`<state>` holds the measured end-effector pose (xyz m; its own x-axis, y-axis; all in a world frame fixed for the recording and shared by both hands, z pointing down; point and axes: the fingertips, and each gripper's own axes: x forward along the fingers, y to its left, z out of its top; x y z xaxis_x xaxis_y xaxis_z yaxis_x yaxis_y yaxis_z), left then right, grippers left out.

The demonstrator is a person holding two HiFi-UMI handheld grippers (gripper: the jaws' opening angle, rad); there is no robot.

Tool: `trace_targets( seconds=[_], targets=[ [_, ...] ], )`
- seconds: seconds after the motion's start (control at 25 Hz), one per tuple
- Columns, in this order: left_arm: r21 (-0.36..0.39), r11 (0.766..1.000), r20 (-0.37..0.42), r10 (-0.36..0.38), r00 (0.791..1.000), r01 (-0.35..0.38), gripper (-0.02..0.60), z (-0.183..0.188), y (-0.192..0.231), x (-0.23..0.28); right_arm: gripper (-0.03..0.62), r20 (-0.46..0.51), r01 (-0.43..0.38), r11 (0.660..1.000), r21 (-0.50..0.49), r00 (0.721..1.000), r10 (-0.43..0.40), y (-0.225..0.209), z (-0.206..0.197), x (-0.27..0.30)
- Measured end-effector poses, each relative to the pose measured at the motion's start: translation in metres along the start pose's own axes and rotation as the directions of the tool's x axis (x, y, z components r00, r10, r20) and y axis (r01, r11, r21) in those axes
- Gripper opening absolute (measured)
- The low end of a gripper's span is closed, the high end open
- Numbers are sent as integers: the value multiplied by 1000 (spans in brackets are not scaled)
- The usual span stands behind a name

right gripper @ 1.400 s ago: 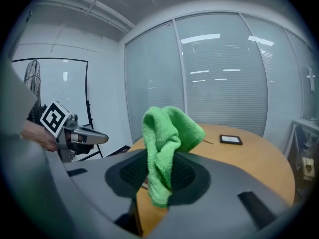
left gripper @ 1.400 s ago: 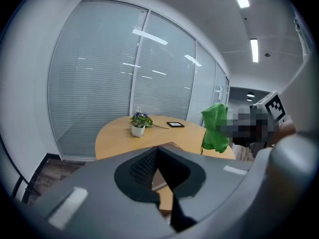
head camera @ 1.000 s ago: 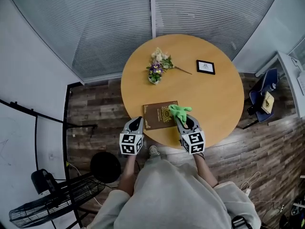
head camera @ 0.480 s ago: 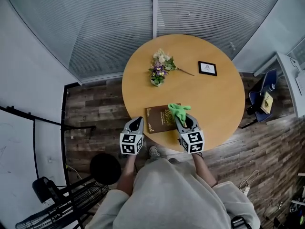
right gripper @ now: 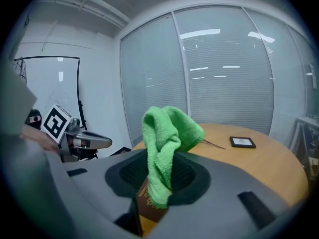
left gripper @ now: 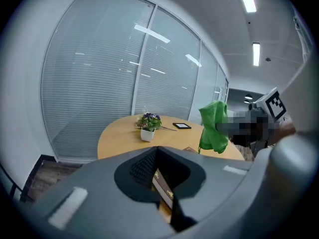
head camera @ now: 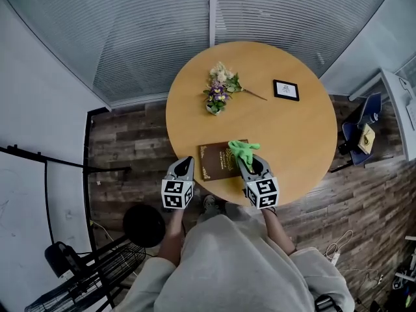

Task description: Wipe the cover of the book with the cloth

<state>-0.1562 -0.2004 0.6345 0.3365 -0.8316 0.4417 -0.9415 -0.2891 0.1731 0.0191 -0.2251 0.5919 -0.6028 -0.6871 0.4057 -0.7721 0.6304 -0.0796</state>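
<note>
**Head view.** One round table (head camera: pixel 296 135) with a smooth, pale wood top carries four things: one book (head camera: pixel 220 161), one cloth (head camera: pixel 243 149), one pot of flowers (head camera: pixel 219 91) and one small black-framed picture (head camera: pixel 286 90). The book is brown and rectangular, with gilt ornament on its cover, and lies flat near the table's near edge. The left gripper (head camera: pixel 186 165) is at that edge, just beside the book's left side. The right gripper (head camera: pixel 247 160) is at the book's right side, and the green cloth overlaps the book's far right corner. Jaw state is not legible from above.

**Left gripper view.** The jaws are drawn together to a narrow slit with nothing clamped in it; through the slit shows the gilt edge of the book (left gripper: pixel 163 185). This view alone shows the cloth (left gripper: pixel 213 126) from the side. It hangs as a limp, folded mass from the right gripper and appears clear of the cover, though contact at its lower end cannot be settled. The flowers (left gripper: pixel 148 126) stand in a white pot.

**Right gripper view.** The jaws are clamped on the looped, terry-textured cloth (right gripper: pixel 167 133), which bunches up above them. The book (right gripper: pixel 149 207) lies directly below.
</note>
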Motion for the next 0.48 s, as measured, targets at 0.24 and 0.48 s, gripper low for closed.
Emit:
trace_targets(
  seconds=[0.24,0.48],
  targets=[
    [-24,998,-1,51,999,-51,9,3,6,4,107,-29,-56,998,-14,998,55,-4,-1,12],
    [-51,994,-5,101,995,-101,9,0,15,2,107,-63,-119,992,-34,991,116,5,-2,30]
  ],
)
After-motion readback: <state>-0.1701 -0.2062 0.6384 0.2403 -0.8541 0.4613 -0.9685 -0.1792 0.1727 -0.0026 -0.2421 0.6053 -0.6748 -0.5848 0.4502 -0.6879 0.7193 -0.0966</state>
